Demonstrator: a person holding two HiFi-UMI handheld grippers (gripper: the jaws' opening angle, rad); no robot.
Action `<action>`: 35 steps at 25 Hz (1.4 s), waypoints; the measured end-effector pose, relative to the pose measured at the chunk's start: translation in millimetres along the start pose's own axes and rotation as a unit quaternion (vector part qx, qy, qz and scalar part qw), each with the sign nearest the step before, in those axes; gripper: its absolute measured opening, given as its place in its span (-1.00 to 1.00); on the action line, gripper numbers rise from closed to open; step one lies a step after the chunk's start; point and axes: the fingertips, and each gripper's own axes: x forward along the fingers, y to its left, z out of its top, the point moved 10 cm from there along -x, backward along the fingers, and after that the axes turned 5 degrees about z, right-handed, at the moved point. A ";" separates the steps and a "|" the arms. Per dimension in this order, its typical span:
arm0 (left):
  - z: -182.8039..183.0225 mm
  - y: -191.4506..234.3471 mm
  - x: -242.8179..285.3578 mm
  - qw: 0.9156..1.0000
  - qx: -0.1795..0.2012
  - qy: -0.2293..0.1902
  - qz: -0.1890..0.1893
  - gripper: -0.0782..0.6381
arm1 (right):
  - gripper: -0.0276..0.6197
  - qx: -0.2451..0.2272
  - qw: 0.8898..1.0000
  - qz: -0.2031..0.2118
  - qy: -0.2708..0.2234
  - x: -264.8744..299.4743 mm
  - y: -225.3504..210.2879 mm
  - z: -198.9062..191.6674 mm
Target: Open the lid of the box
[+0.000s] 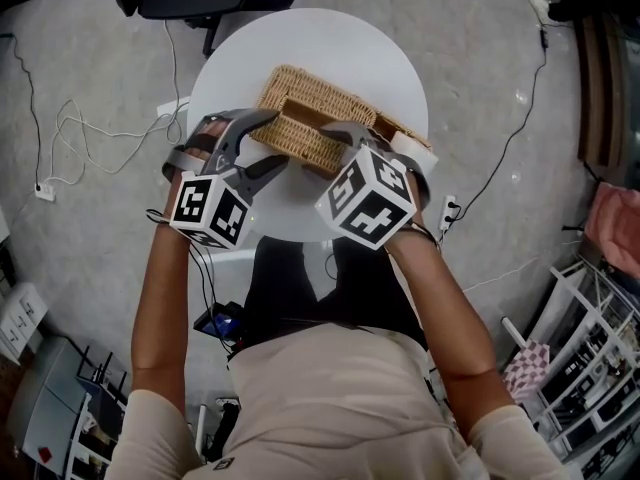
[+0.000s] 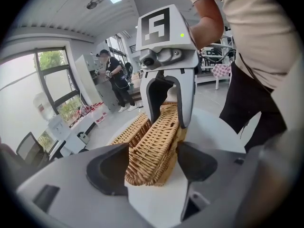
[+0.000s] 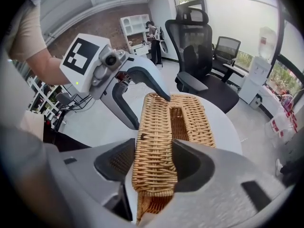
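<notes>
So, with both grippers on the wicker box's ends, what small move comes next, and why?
Probably lift both together slightly, tipping the held piece up. The left gripper and right gripper each have an end of the near section of the wicker box, apparently the lid, between their pads, seemingly pressing the weave.

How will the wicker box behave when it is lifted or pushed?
The box is open weave and hollow, so probably light. The woven ribs look rough, so it likely will not slip. On the smooth table it may slide easily if pushed.
</notes>
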 end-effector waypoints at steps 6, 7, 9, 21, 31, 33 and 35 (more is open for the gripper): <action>13.0 7.3 -9.6 1.000 0.003 -0.016 0.005 0.07 | -0.21 0.000 1.000 -0.009 -0.010 -19.3 1.6 5.5; 14.7 8.9 -11.0 1.000 0.001 -0.020 0.006 0.07 | -0.22 -0.002 1.000 -0.012 -0.012 -22.7 1.6 6.9; 17.5 12.2 -14.4 1.000 -0.006 -0.028 0.009 0.07 | -0.27 -0.007 1.000 -0.017 -0.020 -30.4 2.5 10.3; 36.4 31.9 -31.3 0.996 -0.044 -0.054 0.053 0.07 | -0.54 -0.038 0.996 -0.074 -0.037 -62.0 -0.5 22.7; 49.4 46.6 -46.4 0.992 -0.046 -0.060 0.097 -0.05 | -0.77 -0.045 0.991 -0.118 -0.052 -82.9 -10.6 32.8; 52.4 49.0 -49.5 0.991 -0.048 -0.059 0.106 -0.11 | -0.78 -0.043 0.989 -0.129 -0.055 -87.9 -14.0 32.3; 56.3 51.8 -52.6 0.990 -0.056 -0.059 0.115 -0.16 | -0.80 -0.041 0.988 -0.139 -0.058 -93.5 -18.1 31.5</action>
